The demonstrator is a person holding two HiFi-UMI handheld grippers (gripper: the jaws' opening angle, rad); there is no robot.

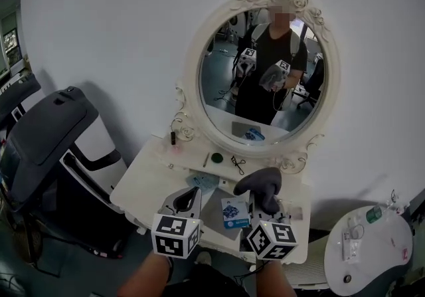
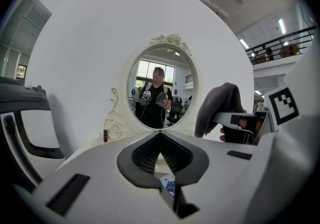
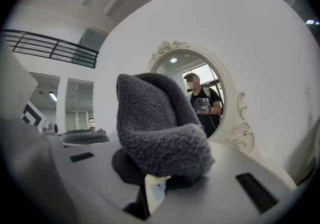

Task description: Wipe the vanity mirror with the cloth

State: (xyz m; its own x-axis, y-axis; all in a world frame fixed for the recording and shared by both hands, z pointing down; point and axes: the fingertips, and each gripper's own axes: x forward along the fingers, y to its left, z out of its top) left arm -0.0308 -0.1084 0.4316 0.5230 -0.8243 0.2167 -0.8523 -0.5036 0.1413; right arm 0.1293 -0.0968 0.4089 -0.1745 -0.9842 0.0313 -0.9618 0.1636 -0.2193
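An oval vanity mirror (image 1: 262, 76) in a carved white frame stands at the back of a white vanity table (image 1: 149, 179); the mirror (image 2: 159, 92) (image 3: 220, 92) also faces both gripper views. My right gripper (image 1: 264, 197) is shut on a dark grey fleecy cloth (image 1: 260, 183), which bulges over its jaws (image 3: 157, 128) and shows at the right of the left gripper view as the cloth (image 2: 217, 105). My left gripper (image 1: 189, 197) is shut with nothing in it, its jaws meeting in the left gripper view (image 2: 161, 150). Both grippers hover over the table's front, short of the mirror.
On the table lie a blue-and-white packet (image 1: 234, 212), an eyelash curler (image 1: 238, 164), a dark round lid (image 1: 216, 157) and a small bottle (image 1: 173, 137). A treadmill (image 1: 46, 136) stands to the left, a round white side table (image 1: 372, 249) at the right.
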